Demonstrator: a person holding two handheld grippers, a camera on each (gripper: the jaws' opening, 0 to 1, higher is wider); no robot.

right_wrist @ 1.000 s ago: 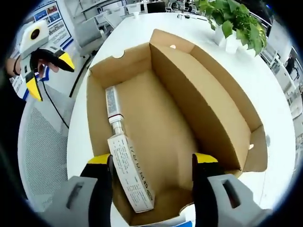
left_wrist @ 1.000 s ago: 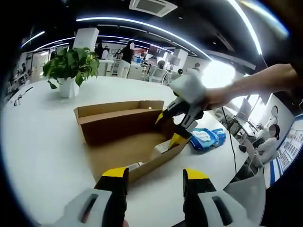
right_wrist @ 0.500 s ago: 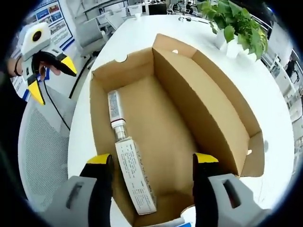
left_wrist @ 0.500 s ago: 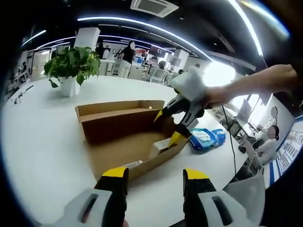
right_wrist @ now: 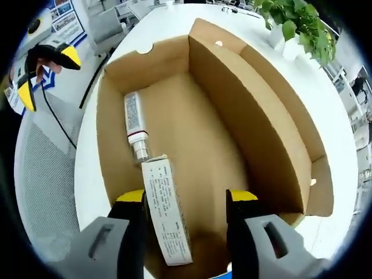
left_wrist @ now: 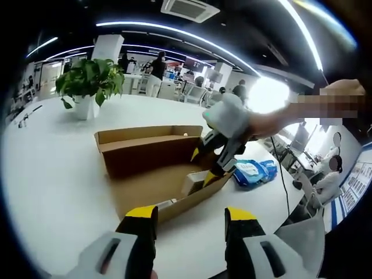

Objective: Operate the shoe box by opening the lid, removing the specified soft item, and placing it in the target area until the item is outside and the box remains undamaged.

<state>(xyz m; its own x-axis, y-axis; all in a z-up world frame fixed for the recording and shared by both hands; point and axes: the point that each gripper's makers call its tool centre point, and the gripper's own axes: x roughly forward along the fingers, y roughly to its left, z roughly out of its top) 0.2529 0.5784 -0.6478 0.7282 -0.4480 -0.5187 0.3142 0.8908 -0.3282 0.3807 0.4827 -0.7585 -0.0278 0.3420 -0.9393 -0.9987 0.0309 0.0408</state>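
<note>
Although the shoe box (right_wrist: 232, 133) stood open on the white bench (left_wrist: 52, 174), the item inside it had not been lifted out: a white tube (right_wrist: 135, 129) with its printed carton (right_wrist: 167, 218) lay flat on the box floor along one long wall. The right hand-held gripper (right_wrist: 186, 200) was down inside the box with its jaws spread, the carton lying between them, nearer one jaw, and not yet pinched. The main risk, in my judgement, was a misaligned closure: a jaw could catch the cardboard wall beside the carton and tear or crease it, or nip the carton by one edge so that it slipped out. The tube lay end-on against the carton, and whether the two were joined could not be told; if separate, lifting one might leave the other behind.

The left hand-held gripper (left_wrist: 189, 218) was held well clear, outside the box, its jaws apart and gripping nothing. The raised lid flap (right_wrist: 267, 99) stood along the far side and could hinder a sideways withdrawal. On the bench beyond the box lay a blue-and-white packet (left_wrist: 253, 170), and farther off a potted plant (left_wrist: 87, 87). A mesh chair (right_wrist: 43, 180) stood at the bench edge.
</note>
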